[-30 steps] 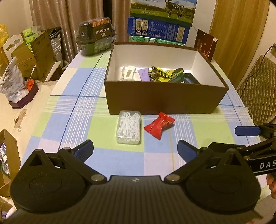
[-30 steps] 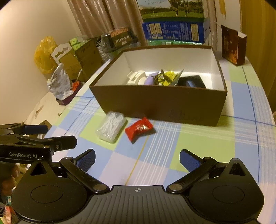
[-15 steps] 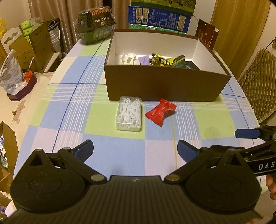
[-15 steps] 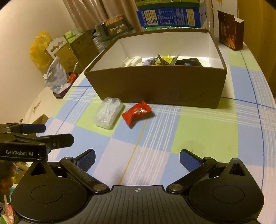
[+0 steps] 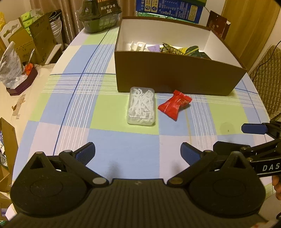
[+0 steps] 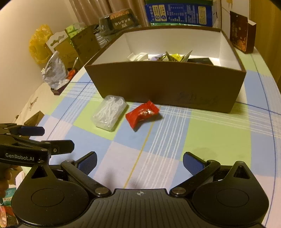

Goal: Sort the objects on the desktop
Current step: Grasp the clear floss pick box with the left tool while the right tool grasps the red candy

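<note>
Hovering above the checked cloth of the bench (image 5: pixel 108 140), I hold my left gripper (image 5: pixel 137 152) with its blue-padded fingers (image 5: pixel 86 153) spread wide apart and nothing between them. Straight ahead of those fingers lies a clear plastic box of floss picks (image 5: pixel 141 108), flat on a green square, and just to its right, close but apart from it, a red candy wrapper (image 5: pixel 174 104). Both rest just in front of the near wall of a brown cardboard box (image 5: pixel 175 77), whose white inside holds a jumble of small items: white clips, a lilac packet, a yellow-and-green sachet and something dark. My right gripper (image 6: pixel 139 162) is likewise spread wide and empty, poised low over the bench; from its camera the floss picks (image 6: pixel 110 113) sit ahead and toward the left finger, the candy wrapper (image 6: pixel 142 114) almost dead ahead, and the brown box (image 6: pixel 166 84) beyond them. Each gripper shows at the edge of the other's view: the right one (image 5: pixel 254 138) off to the right of my left fingers, the left one (image 6: pixel 35 140) off to the left of my right fingers. Beyond the box stand a blue carton (image 5: pixel 168 8) and a dark domed package (image 5: pixel 100 16).
</note>
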